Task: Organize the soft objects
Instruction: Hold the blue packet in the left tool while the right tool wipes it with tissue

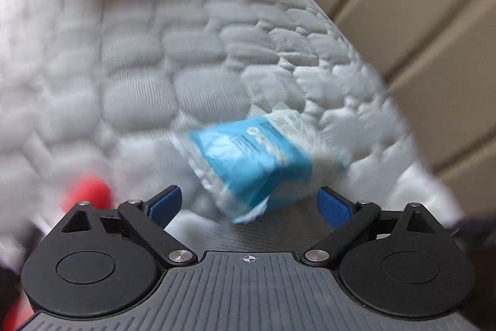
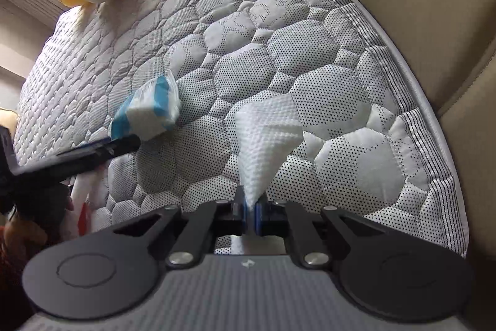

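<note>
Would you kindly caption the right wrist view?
Right gripper pinches a white tissue above the quilted mattress.

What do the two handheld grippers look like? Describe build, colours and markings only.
Both match. The left gripper has black linkage arms on silver pivot pins, two round black discs at the base, a ribbed grey body with a small crosshair mark, and blue pads on the fingers. The right gripper has the same black links, silver pins, discs and grey body, with a small white logo.
</note>
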`<state>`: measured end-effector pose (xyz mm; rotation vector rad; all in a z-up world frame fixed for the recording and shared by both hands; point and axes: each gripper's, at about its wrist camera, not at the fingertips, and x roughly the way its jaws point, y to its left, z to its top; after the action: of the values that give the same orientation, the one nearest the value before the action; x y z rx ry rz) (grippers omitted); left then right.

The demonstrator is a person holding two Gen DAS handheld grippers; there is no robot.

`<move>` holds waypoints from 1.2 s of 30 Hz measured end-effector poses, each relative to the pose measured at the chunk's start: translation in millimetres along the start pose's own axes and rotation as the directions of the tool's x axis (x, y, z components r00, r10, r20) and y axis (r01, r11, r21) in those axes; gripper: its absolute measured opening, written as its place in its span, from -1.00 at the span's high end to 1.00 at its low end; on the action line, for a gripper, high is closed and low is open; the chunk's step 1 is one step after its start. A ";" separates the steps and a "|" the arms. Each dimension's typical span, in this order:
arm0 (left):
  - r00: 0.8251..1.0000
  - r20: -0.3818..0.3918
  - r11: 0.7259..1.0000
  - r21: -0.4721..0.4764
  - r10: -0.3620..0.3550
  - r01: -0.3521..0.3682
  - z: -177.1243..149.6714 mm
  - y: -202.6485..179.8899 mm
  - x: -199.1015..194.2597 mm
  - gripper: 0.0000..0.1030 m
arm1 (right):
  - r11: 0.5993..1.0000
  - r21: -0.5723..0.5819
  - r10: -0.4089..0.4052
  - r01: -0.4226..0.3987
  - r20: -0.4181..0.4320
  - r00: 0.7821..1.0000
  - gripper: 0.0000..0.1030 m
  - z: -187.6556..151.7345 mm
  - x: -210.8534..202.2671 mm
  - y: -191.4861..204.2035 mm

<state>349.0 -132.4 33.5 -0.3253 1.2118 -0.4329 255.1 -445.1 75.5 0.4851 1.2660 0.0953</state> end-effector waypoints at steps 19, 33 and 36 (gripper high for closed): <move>0.998 0.060 0.698 0.714 0.015 -0.054 -57.2 -130.6 9.7 -0.30 | 1.000 -0.006 -0.029 0.030 0.066 0.997 0.88 -3.9 -29.4 -24.2; 0.999 0.027 0.509 0.859 0.038 -0.042 -150.9 -143.1 11.4 -0.54 | 0.960 -0.109 0.249 -0.256 -0.081 0.965 0.88 -12.0 -18.3 54.9; 0.999 0.030 0.504 0.862 0.043 -0.048 -153.6 -142.5 13.4 -0.68 | 0.980 -0.044 0.189 -0.196 -0.132 0.973 0.88 -23.1 -5.0 39.3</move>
<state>186.5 -265.2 39.2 0.5972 0.8470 -0.9407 239.7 -404.6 90.8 0.5592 1.3348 0.3295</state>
